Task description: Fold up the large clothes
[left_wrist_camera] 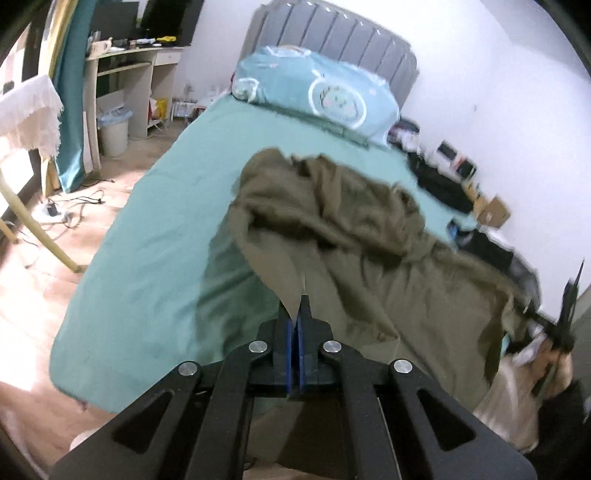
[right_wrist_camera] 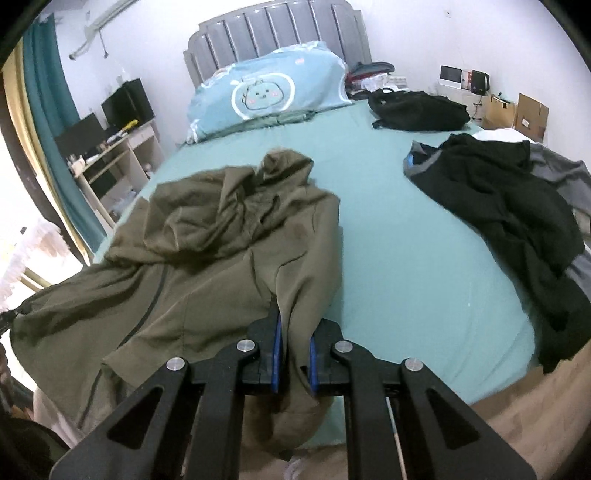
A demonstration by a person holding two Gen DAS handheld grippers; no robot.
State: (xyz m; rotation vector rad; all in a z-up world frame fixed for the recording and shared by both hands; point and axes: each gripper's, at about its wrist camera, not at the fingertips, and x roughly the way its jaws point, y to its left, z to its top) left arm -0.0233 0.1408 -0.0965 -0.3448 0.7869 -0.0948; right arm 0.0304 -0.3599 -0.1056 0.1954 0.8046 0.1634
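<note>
An olive-green hooded jacket (right_wrist_camera: 229,240) lies crumpled on the teal bed sheet (right_wrist_camera: 406,258), its hood toward the pillow. My right gripper (right_wrist_camera: 293,328) is shut on a thick fold of the jacket's near hem, which bunches between the blue pads and hangs below them. In the left wrist view the same olive jacket (left_wrist_camera: 351,229) stretches up off the sheet (left_wrist_camera: 155,236), and my left gripper (left_wrist_camera: 300,306) is shut on a thin edge of its fabric. The other gripper (left_wrist_camera: 565,317) shows at the far right of that view, holding the jacket's opposite hem.
A blue cartoon pillow (right_wrist_camera: 266,92) lies against the grey headboard (right_wrist_camera: 277,33). A black and grey garment pile (right_wrist_camera: 517,206) and a black bag (right_wrist_camera: 417,109) lie on the bed's right side. A desk (left_wrist_camera: 125,70), a bin (left_wrist_camera: 112,129) and floor cables (left_wrist_camera: 66,206) are left of the bed.
</note>
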